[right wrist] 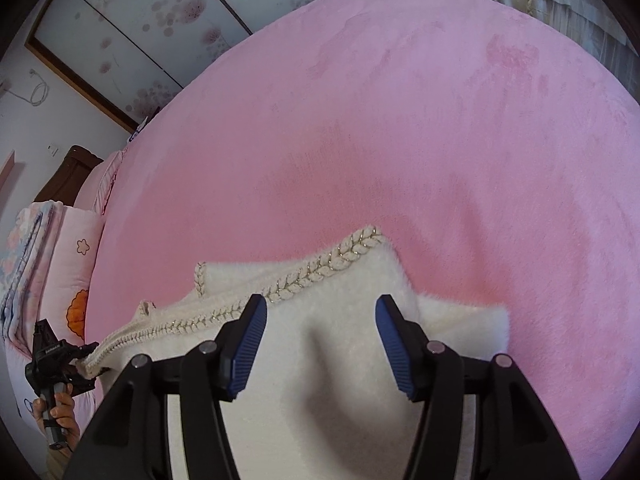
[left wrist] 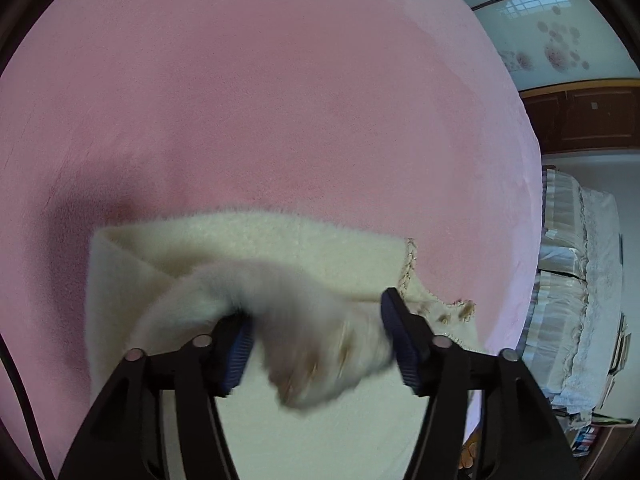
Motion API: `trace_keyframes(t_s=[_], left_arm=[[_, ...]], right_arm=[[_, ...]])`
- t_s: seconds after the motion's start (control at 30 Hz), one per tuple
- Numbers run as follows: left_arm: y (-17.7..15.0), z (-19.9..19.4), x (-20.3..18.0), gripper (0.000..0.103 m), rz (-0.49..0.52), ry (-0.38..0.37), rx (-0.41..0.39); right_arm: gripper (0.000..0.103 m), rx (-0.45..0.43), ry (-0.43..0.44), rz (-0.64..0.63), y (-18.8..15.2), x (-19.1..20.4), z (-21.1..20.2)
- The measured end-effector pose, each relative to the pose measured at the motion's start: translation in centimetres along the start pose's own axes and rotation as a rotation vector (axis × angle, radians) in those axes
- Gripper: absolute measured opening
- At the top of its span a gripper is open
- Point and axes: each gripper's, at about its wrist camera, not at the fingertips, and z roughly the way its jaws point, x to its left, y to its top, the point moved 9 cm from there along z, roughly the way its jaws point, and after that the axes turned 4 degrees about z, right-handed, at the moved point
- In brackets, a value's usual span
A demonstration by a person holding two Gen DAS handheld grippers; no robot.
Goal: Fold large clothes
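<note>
Across both views a pink plush blanket point(right wrist: 400, 128) fills most of the frame, spread over the bed under a fluffy cream sweater point(right wrist: 328, 344). Behind it stands a wardrobe with frosted floral sliding doors point(right wrist: 132, 28). Only the left wrist view shows lace-covered stacked bedding point(left wrist: 576, 280) beside the bed; only the right wrist view shows pink floral pillows point(right wrist: 68, 264) at the bed's left edge, and the left gripper point(right wrist: 86, 354) from outside, pinched shut on the sweater's braided, gold-flecked trim point(right wrist: 312, 272). In its own camera the left gripper point(left wrist: 316, 344) has its blue pads apart with a blurred fold of sweater point(left wrist: 248, 248) between them. The right gripper point(right wrist: 318, 344) hovers over the sweater, jaws wide apart.
</note>
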Motion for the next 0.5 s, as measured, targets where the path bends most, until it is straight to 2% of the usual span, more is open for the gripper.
trace_keyframes(t_s=[0.07,0.13,0.17,0.33,0.43,0.5], left_arm=[[0.5,-0.8,-0.9,0.079,0.050,0.007,-0.060],[1.3,-2.3,-1.8,0.091,0.118,0.049,-0.146],[1.5,-2.9,-2.2,0.091,0.148,0.077,-0.179],[1.7,-3.6,-2.5,0.091,0.298,0.217,-0.219],[1.5,-3.6,-1.7,0.091,0.373,0.267,-0.250],[1.2,-3.1,-0.6,0.091,0.396,0.287,-0.239]], right_arm=[[0.057,0.004,0.002,0.001,-0.1,-0.1,0.1],[0.059,0.004,0.005,0.003,-0.1,-0.1,0.2],[0.059,0.000,0.002,0.000,-0.1,-0.1,0.2],[0.059,-0.040,-0.040,-0.039,0.6,-0.3,-0.3],[0.059,-0.054,-0.071,-0.093,1.2,0.0,-0.2],[0.059,-0.050,-0.118,-0.168,1.2,0.0,0.3]])
